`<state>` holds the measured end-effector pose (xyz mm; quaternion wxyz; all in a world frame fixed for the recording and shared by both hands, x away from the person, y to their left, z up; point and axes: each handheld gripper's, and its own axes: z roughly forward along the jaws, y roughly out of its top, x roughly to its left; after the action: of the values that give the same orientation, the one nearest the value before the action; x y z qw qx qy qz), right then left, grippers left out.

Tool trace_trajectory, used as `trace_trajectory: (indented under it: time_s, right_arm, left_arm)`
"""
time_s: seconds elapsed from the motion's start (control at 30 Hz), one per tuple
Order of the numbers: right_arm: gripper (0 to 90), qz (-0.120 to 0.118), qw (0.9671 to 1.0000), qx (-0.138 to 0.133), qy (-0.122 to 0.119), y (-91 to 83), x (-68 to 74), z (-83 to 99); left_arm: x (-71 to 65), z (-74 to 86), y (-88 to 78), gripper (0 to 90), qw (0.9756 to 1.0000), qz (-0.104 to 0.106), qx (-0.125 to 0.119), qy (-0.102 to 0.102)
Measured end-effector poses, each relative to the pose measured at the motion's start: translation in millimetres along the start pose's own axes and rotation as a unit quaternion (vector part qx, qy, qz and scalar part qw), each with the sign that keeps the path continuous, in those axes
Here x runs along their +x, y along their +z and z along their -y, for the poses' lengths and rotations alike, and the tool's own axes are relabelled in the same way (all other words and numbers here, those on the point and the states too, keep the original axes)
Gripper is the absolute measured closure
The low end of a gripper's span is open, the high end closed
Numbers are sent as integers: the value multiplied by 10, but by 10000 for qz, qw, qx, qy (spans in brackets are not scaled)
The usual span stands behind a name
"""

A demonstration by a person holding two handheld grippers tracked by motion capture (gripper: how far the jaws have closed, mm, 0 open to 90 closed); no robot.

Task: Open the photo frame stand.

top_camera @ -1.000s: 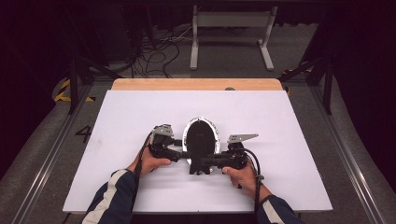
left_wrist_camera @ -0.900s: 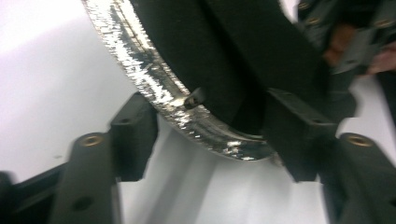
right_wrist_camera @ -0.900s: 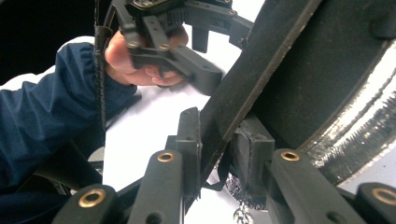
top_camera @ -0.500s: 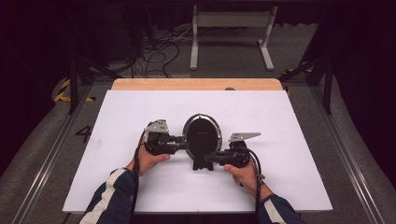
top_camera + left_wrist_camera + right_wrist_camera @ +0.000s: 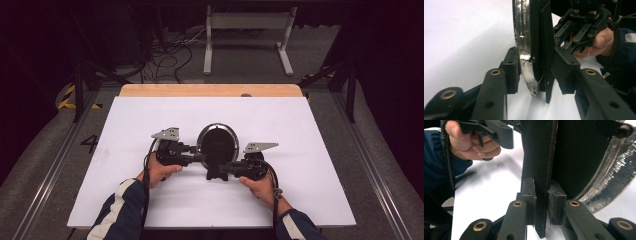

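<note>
Silver trim ran round the rim of the round mirror [image 5: 216, 142], which stood on edge on the white surface [image 5: 310, 130] between our two hands. Our left hand-held gripper [image 5: 534, 72] was pinching the lower edge of the mirror, one jaw against the silver rim and the other against the black back panel. Our right hand-held gripper [image 5: 541, 202] was pinching the black stand [image 5: 541, 157], a flat dark leg that reached down to the surface just in front of its jaws. In the high view the mirror sat directly between the two grippers, the left one [image 5: 197, 156] to one side and the right one [image 5: 225, 169] a little nearer to us, at the foot of the stand [image 5: 217, 172].

We judged the step in hand to be setting the stand against the mirror so that it would hold itself upright. To do that well, we needed to keep the left grip steady as the anchor and let the right one swing the leg slowly, without twisting it sideways. The rim looked slick, so a firm but gentle squeeze seemed wise. Letting go on the right first, while the left held on, would test the balance safely.
</note>
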<state>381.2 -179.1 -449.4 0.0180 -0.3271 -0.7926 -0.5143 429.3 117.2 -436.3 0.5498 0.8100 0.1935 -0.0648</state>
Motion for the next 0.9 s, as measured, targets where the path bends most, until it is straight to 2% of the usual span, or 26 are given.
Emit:
trace_trajectory:
  time_s: [0.03,0.07,0.1,0.17,0.23,0.27,0.37,0.43,0.6,0.63,0.67,0.7,0.73,0.77,0.8,0.87,0.9]
  right_arm:
    - [790,31,10000,-1,-16,2,5,-2]
    - [789,37,10000,-4,-17,4,4,-3]
    - [789,40,10000,-14,-13,5,5,-2]
    - [786,90,10000,-20,14,9,15,-4]
    - [785,111,9999,-29,22,11,22,-4]
    - [773,234,9997,-36,15,17,29,-10]
    - [765,304,9995,-51,58,16,12,-12]
    - [767,281,9995,-78,98,16,2,-15]
    - [756,206,9996,-155,140,-10,30,-60]
    - [753,230,9995,-146,144,-18,42,-68]
    - [752,254,9995,-122,110,-23,53,-74]
    - [752,254,9995,-122,110,-23,53,-74]
    - [748,279,9995,-75,102,-23,67,-78]
    - [745,302,9995,-67,85,-20,75,-80]
    - [745,302,9995,-67,85,-20,75,-80]
    - [741,343,9994,-50,95,-9,68,-75]
    - [742,336,9994,-35,63,-5,64,-66]
  left_arm:
    - [2,-2,5,604,10000,21,8,-19]
    - [-12,-11,7,642,9997,-232,74,72]
    - [-16,-21,9,679,9992,-362,117,154]
    - [-27,-23,11,726,9989,-436,109,125]
    - [-39,-30,11,724,9984,-528,133,128]
    - [-57,-38,17,725,9978,-623,120,188]
    - [-121,-74,28,730,9949,-906,149,414]
    - [-166,-93,37,726,9915,-1135,149,619]
    - [-255,-117,41,725,9785,-1754,99,1078]
    - [-270,-120,44,730,9756,-1850,117,1175]
    - [-294,-120,53,731,9698,-2055,140,1307]
    - [-294,-120,53,738,9698,-2055,140,1307]
    - [-300,-115,54,738,9655,-2180,152,1419]
    - [-308,-101,62,739,9626,-2257,175,1489]
    - [-308,-101,62,740,9626,-2257,175,1489]
    - [-314,-74,65,739,9611,-2290,146,1539]
    - [-319,-48,61,739,9622,-2263,105,1515]
